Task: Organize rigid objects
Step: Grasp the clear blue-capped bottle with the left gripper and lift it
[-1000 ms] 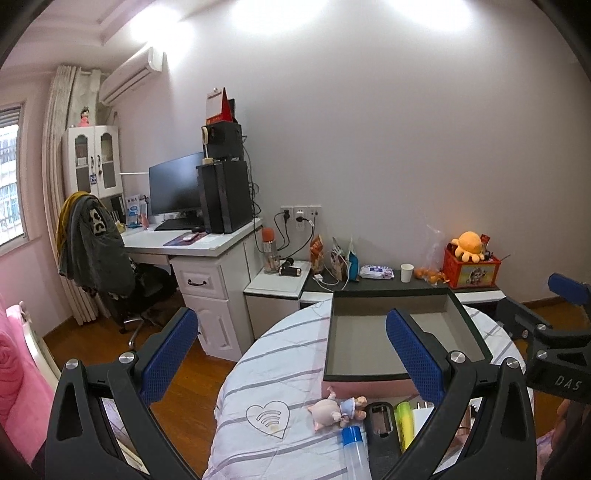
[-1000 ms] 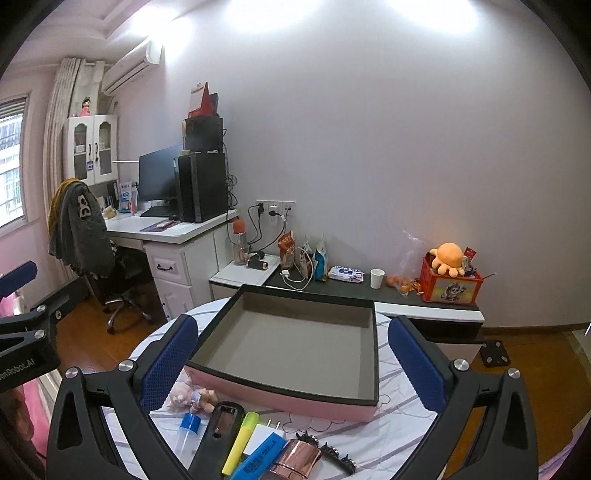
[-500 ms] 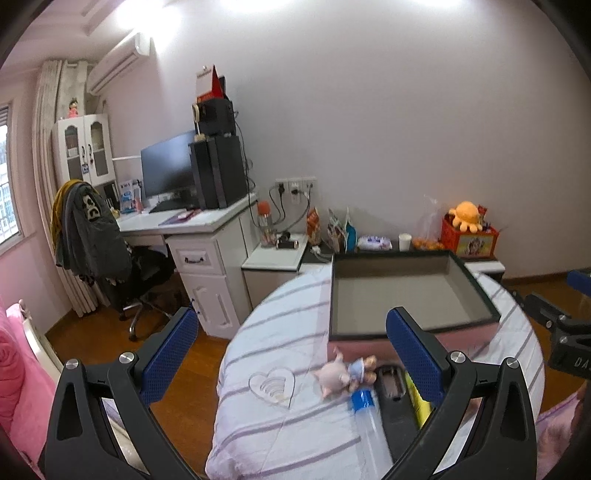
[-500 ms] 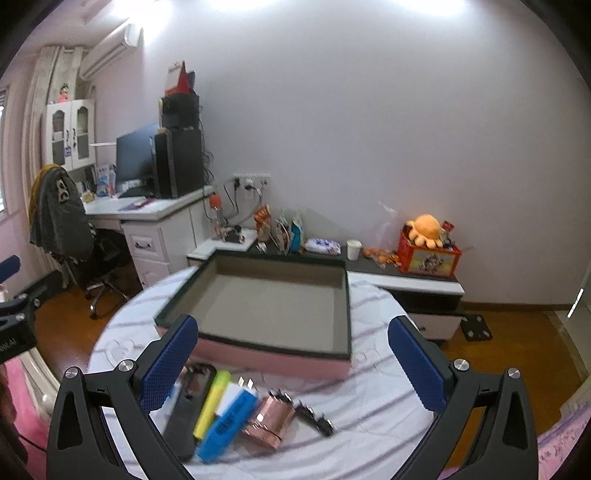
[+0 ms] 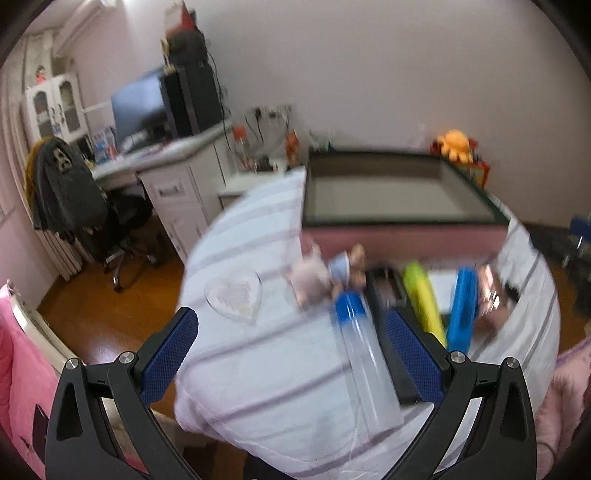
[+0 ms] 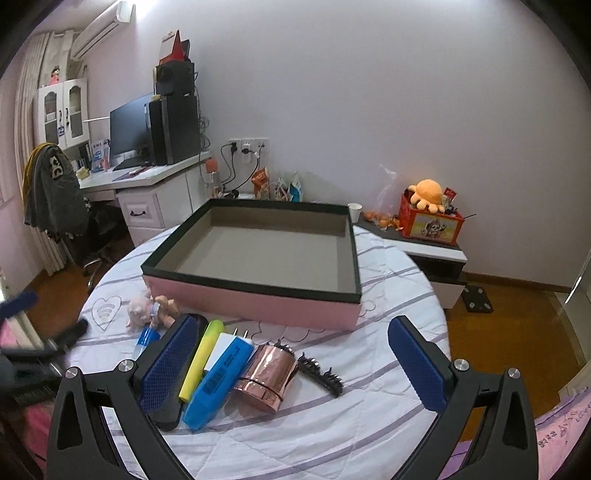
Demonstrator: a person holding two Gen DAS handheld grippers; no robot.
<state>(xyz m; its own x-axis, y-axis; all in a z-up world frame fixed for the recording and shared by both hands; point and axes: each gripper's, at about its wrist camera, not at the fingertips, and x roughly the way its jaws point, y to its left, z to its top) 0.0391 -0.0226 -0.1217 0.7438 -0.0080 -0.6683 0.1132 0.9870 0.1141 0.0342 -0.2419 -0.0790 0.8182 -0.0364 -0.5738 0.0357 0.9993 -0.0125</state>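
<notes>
This is a room in a home, a bedroom or study: pink walls, a wall air conditioner [image 6: 99, 31], and a white desk [image 6: 147, 184] carrying a monitor [image 6: 129, 127] and computer tower [image 6: 173, 127]. A jacket hangs over the office chair [image 6: 55, 192] (wood floor beneath). A plush octopus [image 6: 428, 194] tops a low cabinet, and a quilted striped cloth [image 6: 388, 387] covers the round bench.

Black claw [image 6: 291, 363] frames, blue ribbed pads [image 6: 168, 360], silver screws.
</notes>
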